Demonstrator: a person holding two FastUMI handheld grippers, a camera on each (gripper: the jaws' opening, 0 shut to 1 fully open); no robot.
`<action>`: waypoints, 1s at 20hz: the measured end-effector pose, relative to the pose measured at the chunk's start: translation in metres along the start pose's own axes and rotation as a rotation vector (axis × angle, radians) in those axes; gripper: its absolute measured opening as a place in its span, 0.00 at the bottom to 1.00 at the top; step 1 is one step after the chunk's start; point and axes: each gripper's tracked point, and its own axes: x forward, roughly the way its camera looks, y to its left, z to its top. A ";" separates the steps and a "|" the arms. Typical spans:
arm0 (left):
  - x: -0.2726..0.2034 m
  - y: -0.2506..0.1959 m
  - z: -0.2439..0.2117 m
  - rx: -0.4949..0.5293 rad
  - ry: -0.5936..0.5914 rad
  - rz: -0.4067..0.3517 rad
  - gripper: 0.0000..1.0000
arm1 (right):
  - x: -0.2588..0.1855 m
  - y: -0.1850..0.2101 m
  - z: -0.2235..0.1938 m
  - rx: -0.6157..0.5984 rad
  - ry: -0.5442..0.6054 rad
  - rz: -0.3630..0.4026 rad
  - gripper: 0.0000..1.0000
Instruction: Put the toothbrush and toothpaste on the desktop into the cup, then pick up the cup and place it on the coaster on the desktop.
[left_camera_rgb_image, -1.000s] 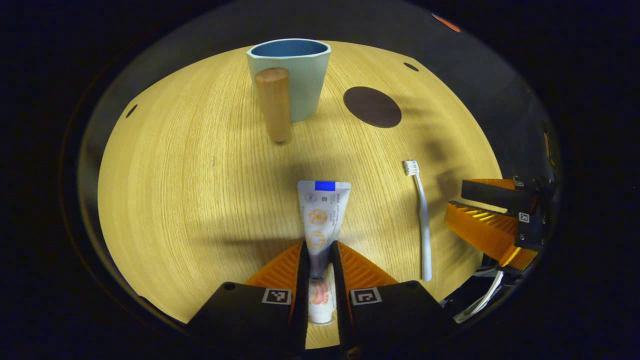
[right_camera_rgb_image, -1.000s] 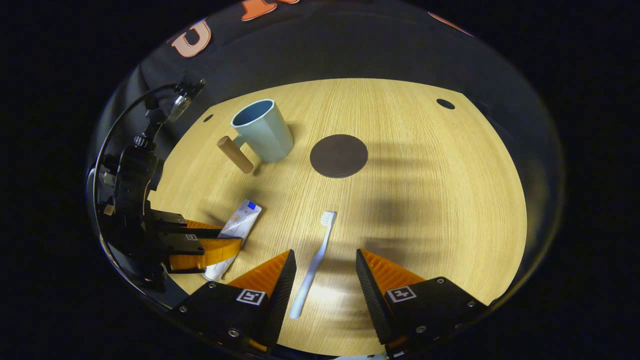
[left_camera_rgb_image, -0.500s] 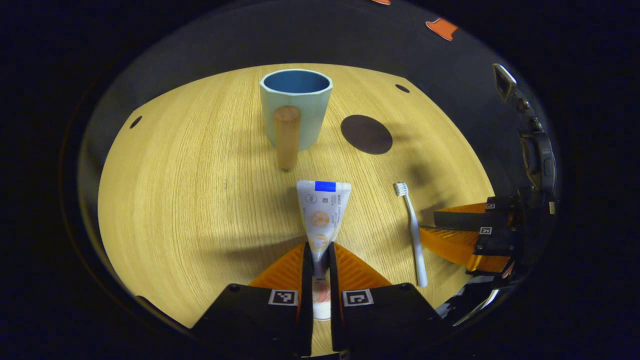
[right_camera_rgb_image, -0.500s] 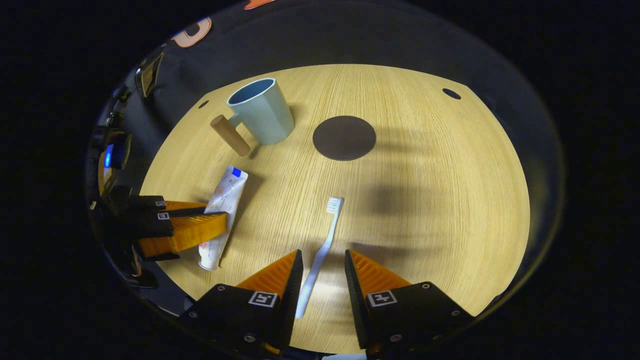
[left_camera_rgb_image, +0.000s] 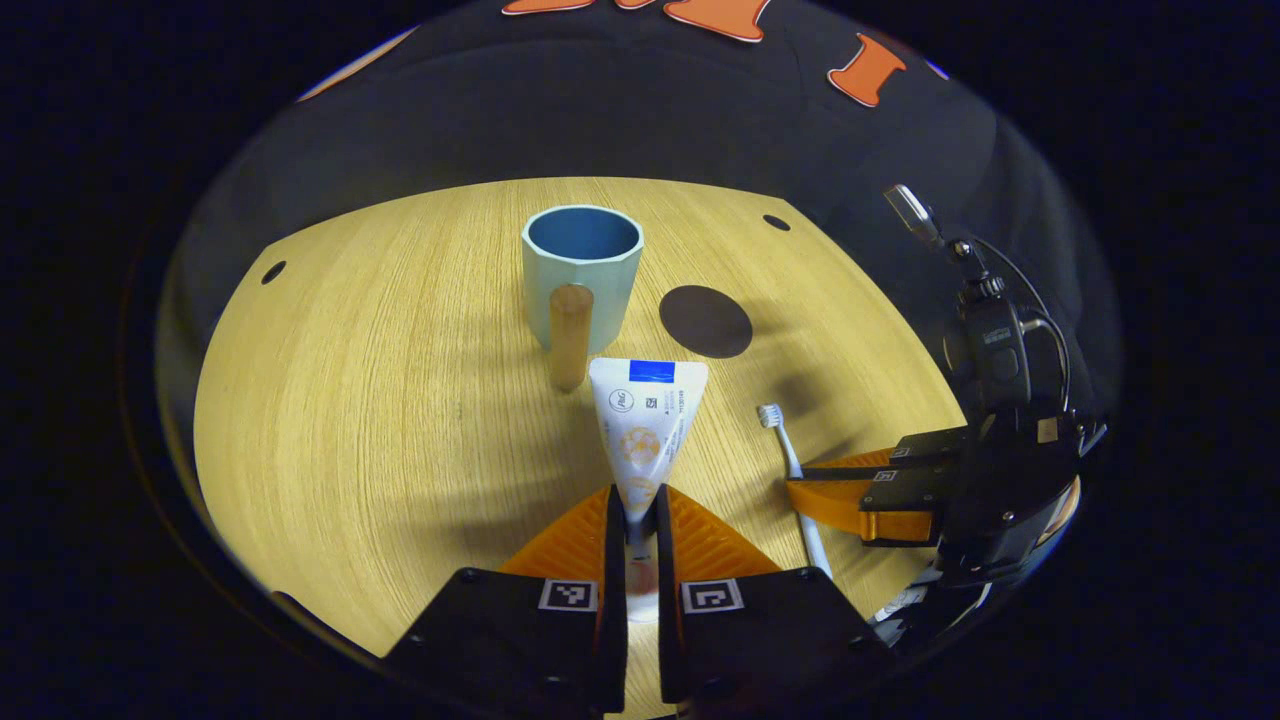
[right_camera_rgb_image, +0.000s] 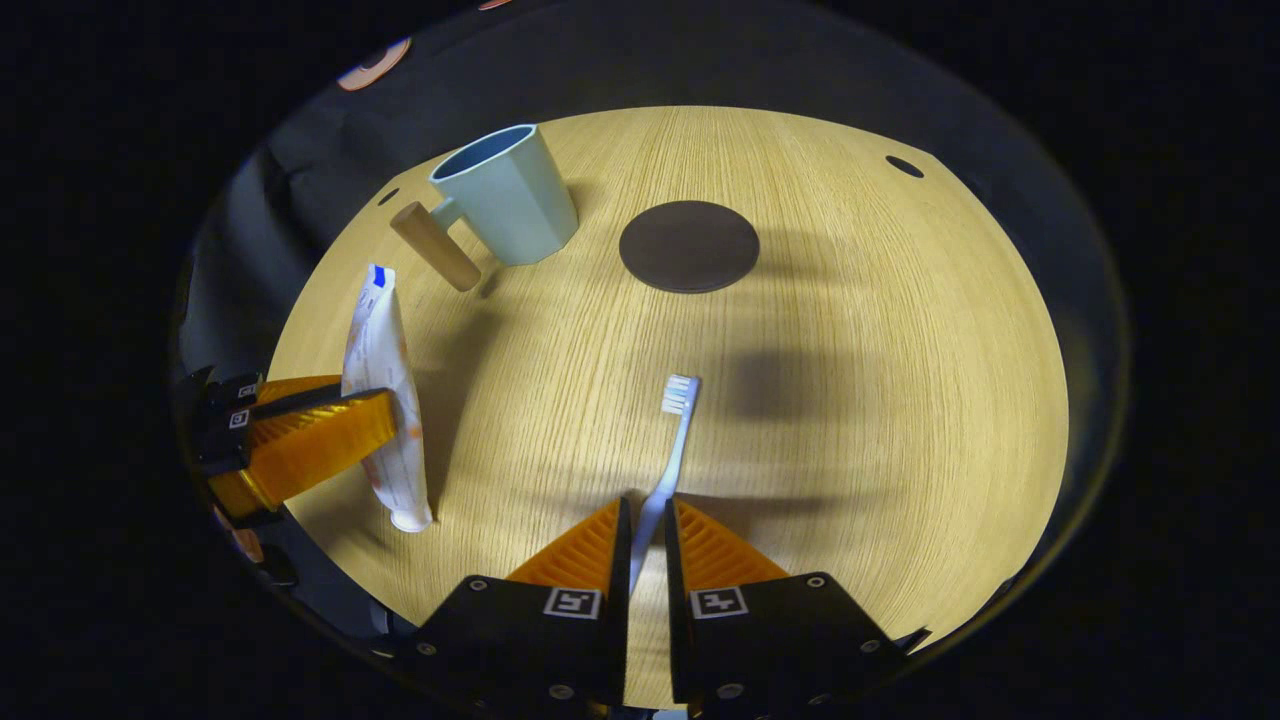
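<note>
My left gripper (left_camera_rgb_image: 640, 495) is shut on the white toothpaste tube (left_camera_rgb_image: 642, 430), which is lifted off the wooden desktop (left_camera_rgb_image: 380, 400) and tilted. In the right gripper view the tube (right_camera_rgb_image: 380, 390) hangs at the left, cap end down. My right gripper (right_camera_rgb_image: 647, 505) is shut on the handle of the pale toothbrush (right_camera_rgb_image: 672, 440), whose bristle head points away. The toothbrush (left_camera_rgb_image: 790, 460) lies on the desktop in the left gripper view. A pale blue cup (left_camera_rgb_image: 582, 265) with a wooden handle (left_camera_rgb_image: 570, 335) stands upright beyond the tube. A dark round coaster (right_camera_rgb_image: 689, 246) lies to the cup's right.
Small dark holes (left_camera_rgb_image: 273, 271) mark the desktop near its far corners. The black booth wall (left_camera_rgb_image: 600, 110) stands behind the table. The coaster (left_camera_rgb_image: 706, 321) is bare, and the cup (right_camera_rgb_image: 505, 195) has nothing in it that I can see.
The left gripper has lifted the toothpaste tube off the desktop and tilted it up. The right gripper's fingers have closed from wide apart onto the toothbrush handle.
</note>
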 end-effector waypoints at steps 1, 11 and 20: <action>0.000 0.000 0.003 0.005 -0.018 -0.002 0.17 | -0.003 0.001 0.002 -0.004 -0.014 0.007 0.14; 0.001 0.016 0.050 -0.002 -0.250 -0.017 0.17 | -0.019 0.009 0.024 -0.024 -0.195 0.057 0.06; -0.015 0.030 0.094 -0.011 -0.427 -0.028 0.17 | -0.058 0.011 0.044 0.029 -0.407 0.105 0.06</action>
